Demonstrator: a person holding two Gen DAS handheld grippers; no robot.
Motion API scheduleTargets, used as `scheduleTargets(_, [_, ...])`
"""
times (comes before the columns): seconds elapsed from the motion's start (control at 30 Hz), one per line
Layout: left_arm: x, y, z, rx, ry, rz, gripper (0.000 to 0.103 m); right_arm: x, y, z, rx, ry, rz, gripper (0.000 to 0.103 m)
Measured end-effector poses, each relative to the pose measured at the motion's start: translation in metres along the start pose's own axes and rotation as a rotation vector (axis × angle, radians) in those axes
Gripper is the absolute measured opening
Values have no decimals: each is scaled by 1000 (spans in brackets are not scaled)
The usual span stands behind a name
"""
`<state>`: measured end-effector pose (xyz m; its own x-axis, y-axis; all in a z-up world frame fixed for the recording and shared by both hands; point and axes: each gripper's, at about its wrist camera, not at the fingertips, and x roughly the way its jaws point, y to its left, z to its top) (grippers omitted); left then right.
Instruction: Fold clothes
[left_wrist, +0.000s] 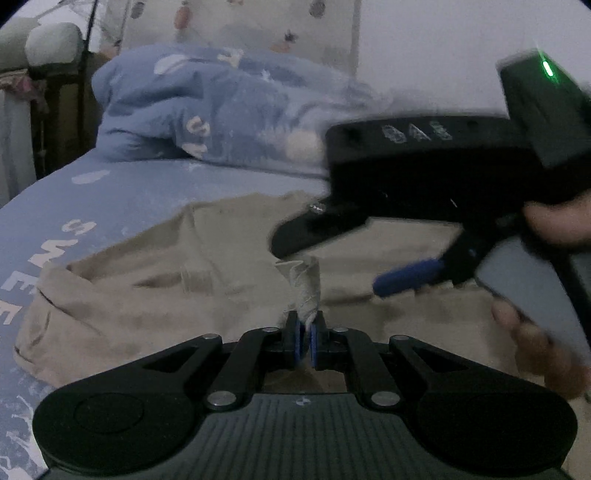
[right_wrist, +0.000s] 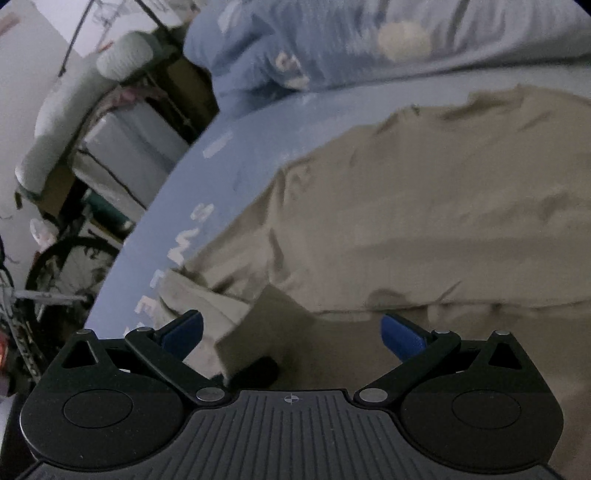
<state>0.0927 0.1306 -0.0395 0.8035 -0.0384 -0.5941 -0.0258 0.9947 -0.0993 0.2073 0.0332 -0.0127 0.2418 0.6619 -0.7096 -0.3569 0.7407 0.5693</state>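
Observation:
A beige garment (left_wrist: 155, 291) lies spread on the blue bed sheet (left_wrist: 122, 192). My left gripper (left_wrist: 306, 332) is shut on a bunched fold of that beige garment, which stands up between the blue pads. The right gripper (left_wrist: 369, 258) hangs just above the cloth to the right in the left wrist view, held by a hand (left_wrist: 554, 225), its blue pad showing. In the right wrist view the right gripper (right_wrist: 291, 334) stands wide open over the beige garment (right_wrist: 424, 206), nothing between its fingers.
A crumpled blue quilt (left_wrist: 207, 107) is heaped at the far end of the bed. Beyond the bed's left edge are a bicycle wheel (right_wrist: 66, 273), boxes and stacked bedding (right_wrist: 122, 59). A patterned curtain (left_wrist: 258, 26) hangs behind.

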Motion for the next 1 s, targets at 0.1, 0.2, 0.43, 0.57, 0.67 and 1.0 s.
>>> scheduleTargets(0.1, [4, -6, -8, 47, 54, -14, 15, 7, 5, 0, -33, 22, 1, 96])
scheduleTargets(0.2, [9, -14, -10, 102, 99, -44, 42, 16, 7, 0, -85, 85, -69, 42])
scheduleTargets(0.43, [-21, -33, -24, 347, 145, -127, 74, 12, -16, -3, -55, 97, -103, 21])
scheduleTargets(0.57, [-30, -35, -34, 428, 124, -171, 74, 12, -25, -7, -31, 116, -45, 24])
scheduleTargets(0.67, [-26, -24, -28, 390, 84, -135, 75, 12, -29, -10, -24, 119, -36, 30])
scheduleTargets(1.0, [12, -12, -14, 392, 192, -226, 35, 5, -40, -11, 23, 107, -28, 44])
